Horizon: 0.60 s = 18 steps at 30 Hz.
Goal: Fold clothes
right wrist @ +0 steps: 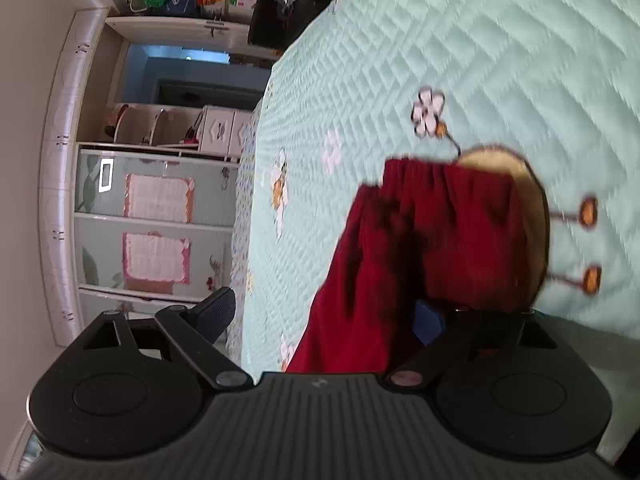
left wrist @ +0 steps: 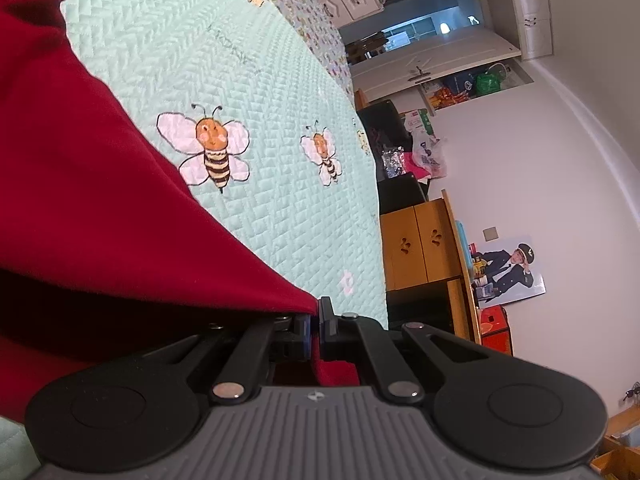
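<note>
Fold barely begun: your left gripper (left wrist: 316, 324) pinches the red garment's (left wrist: 100, 200) corner at 6 o'clock, right gripper (right wrist: 332, 320) spread wide, empty.

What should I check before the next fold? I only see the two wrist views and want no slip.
1. Left gripper pinched shut on the red garment: ok, cloth runs between the closed fingers.
2. Right gripper ready to take hold: ok, its jaws stand wide apart.
3. Cloth between the right fingers: ok, the red garment lies in the gap; whether either finger touches it, cannot tell.
4. Garment smooth: not ok, it hangs in bunched folds.
5. Quilt beside the garment free of other things: ok where seen.
6. Right view sharp enough to aim: not ok, blurred.
</note>
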### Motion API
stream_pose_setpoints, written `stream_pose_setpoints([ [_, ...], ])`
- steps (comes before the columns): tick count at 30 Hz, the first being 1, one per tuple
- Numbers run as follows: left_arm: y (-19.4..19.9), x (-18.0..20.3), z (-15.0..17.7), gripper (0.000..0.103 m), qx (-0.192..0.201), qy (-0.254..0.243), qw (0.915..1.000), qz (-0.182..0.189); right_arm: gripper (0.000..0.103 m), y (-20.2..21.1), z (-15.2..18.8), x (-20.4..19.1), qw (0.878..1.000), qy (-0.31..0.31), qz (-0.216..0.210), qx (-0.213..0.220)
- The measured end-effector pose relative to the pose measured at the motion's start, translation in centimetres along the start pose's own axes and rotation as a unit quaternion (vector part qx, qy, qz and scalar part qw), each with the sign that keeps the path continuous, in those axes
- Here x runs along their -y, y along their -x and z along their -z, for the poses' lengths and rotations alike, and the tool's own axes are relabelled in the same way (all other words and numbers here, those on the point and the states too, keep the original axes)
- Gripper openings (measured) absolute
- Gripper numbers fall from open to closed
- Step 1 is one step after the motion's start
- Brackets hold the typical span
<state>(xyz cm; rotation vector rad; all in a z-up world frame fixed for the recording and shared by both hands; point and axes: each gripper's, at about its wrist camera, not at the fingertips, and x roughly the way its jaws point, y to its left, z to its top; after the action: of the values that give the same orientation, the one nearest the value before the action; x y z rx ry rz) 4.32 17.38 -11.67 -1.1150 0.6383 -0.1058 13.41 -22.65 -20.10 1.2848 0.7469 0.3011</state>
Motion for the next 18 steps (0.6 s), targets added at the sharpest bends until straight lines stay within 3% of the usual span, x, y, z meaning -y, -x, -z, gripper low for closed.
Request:
stream_pose_setpoints([
  [2, 0.1, -0.1, 0.1, 0.001, -0.002, -0.001, 1.0, -0.002, 0.086, -0.5, -0.2, -0.2, 1.0, 0.014, 0.01, 0.001],
  [7, -0.2, -0.8, 0.9, 0.001, -0.02, 0.006, 0.9996, -0.017, 0.057, -1.2, -0.4, -0.9, 0.996, 0.067, 0.053, -0.014],
  [8, -0.2, -0.9, 1.0, 0.001, -0.024, 0.007, 0.9995, -0.02, 0.045, -1.2, -0.5, -0.9, 0.995, 0.079, 0.06, -0.017],
  [9, -0.3, -1.0, 1.1, 0.001, -0.027, 0.006, 0.9994, -0.022, 0.025, -1.2, -0.6, -1.0, 0.993, 0.09, 0.068, -0.02],
  [11, -0.2, -1.0, 1.1, 0.001, -0.029, 0.004, 0.9993, -0.023, 0.011, -0.8, -0.9, -0.9, 0.992, 0.102, 0.072, -0.019],
  [15, 0.7, -0.5, 0.5, 0.001, -0.02, -0.007, 0.9997, -0.015, 0.008, 0.5, -1.3, -1.9, 0.991, 0.125, 0.054, -0.011],
  [18, 2.1, 0.4, -0.2, 0.001, -0.005, -0.015, 0.9999, 0.004, 0.008, 2.3, -2.1, -3.8, 0.993, 0.118, 0.001, -0.003],
])
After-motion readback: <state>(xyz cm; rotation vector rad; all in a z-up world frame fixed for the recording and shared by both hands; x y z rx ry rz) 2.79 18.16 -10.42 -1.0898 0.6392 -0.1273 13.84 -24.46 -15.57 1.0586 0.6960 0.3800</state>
